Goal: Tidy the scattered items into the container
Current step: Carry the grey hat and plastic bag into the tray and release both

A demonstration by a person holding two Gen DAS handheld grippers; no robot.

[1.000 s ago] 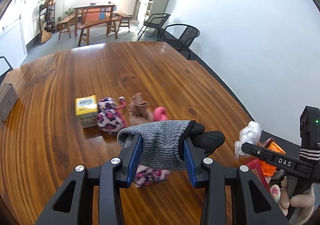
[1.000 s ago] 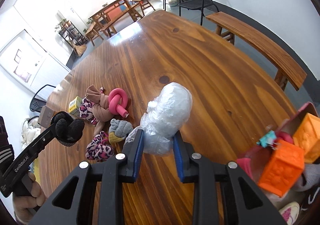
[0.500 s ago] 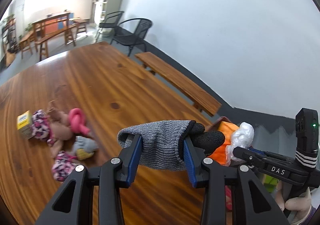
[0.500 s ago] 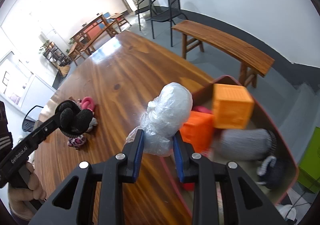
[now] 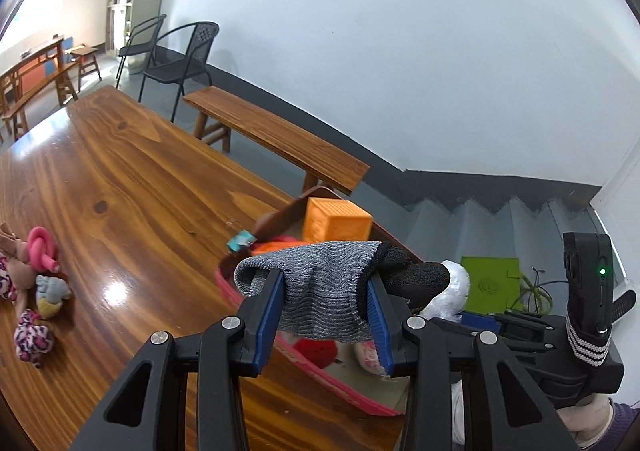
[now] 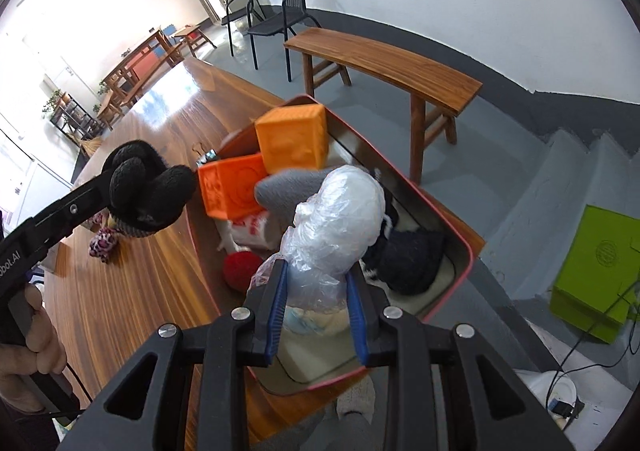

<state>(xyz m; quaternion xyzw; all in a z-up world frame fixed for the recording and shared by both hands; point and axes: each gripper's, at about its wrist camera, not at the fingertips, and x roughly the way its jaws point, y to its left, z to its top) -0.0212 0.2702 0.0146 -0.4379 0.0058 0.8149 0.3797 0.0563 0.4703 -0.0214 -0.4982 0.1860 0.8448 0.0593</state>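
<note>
The left gripper [image 5: 326, 305] is clenched on a grey knitted glove [image 5: 320, 291], whose black fingertips bulge out to the right of the blue pads. It hangs above the near left rim of the red-rimmed container [image 5: 304, 365], which sits at the desk [image 5: 120, 187] corner. The right gripper [image 6: 316, 309] is clamped on a bundle of crumpled clear plastic wrap [image 6: 336, 223], held over the middle of the container [image 6: 460, 239]. Inside the container lie two orange cubes [image 6: 294, 143], one leaning on the other at the far end, a grey sock [image 6: 288, 191] beneath them, a red ball [image 6: 240, 269] near the left wall, a white packet with red print [image 6: 252, 229] and a dark knitted thing [image 6: 412, 257] toward the right wall. Left out on the desk are a pink knotted ring [image 5: 40, 249], a brown cloth toy [image 5: 16, 251], a small grey and yellow soft toy [image 5: 50, 291] and a pink leopard-print bundle [image 5: 32, 337], grouped close together and well apart from the container. A wooden bench [image 6: 384, 63] stands on the floor beyond the desk.
</note>
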